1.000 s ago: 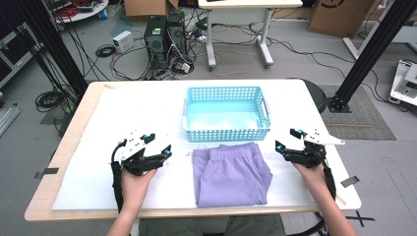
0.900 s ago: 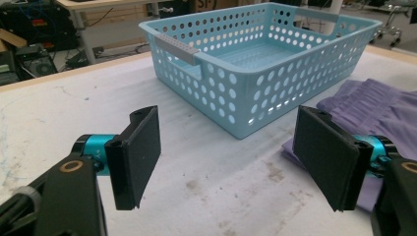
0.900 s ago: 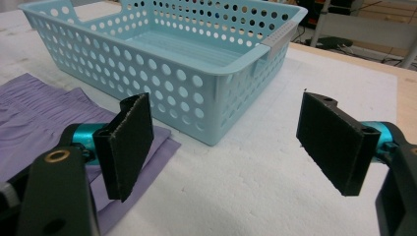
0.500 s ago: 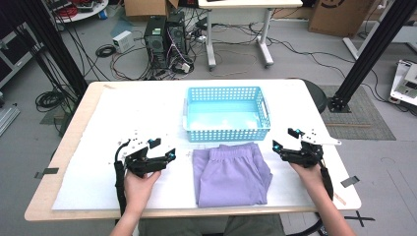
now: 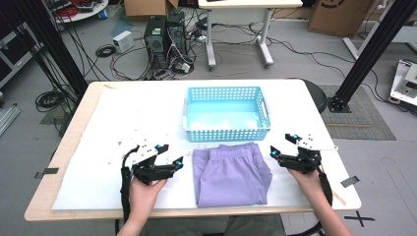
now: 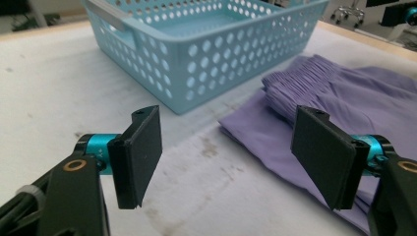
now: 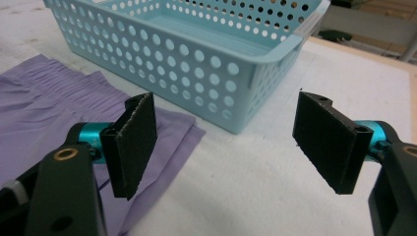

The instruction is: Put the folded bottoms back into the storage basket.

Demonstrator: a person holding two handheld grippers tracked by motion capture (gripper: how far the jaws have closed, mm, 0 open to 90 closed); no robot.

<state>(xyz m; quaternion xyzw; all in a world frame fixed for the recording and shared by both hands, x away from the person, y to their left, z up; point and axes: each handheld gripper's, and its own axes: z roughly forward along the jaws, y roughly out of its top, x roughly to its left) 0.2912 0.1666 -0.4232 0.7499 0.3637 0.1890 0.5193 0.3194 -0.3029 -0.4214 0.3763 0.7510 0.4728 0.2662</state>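
Folded purple shorts [image 5: 230,173] lie between the left gripper [image 5: 169,158] and right gripper [image 5: 278,150], both with fingers released.

purple shorts [image 5: 230,172] folded flat, roughly rectangular, elastic waistband end toward light blue perforated basket [image 5: 226,114] and just short of its near wall; basket upright, empty, handle cutouts on both short ends, sits on the far side of the shorts
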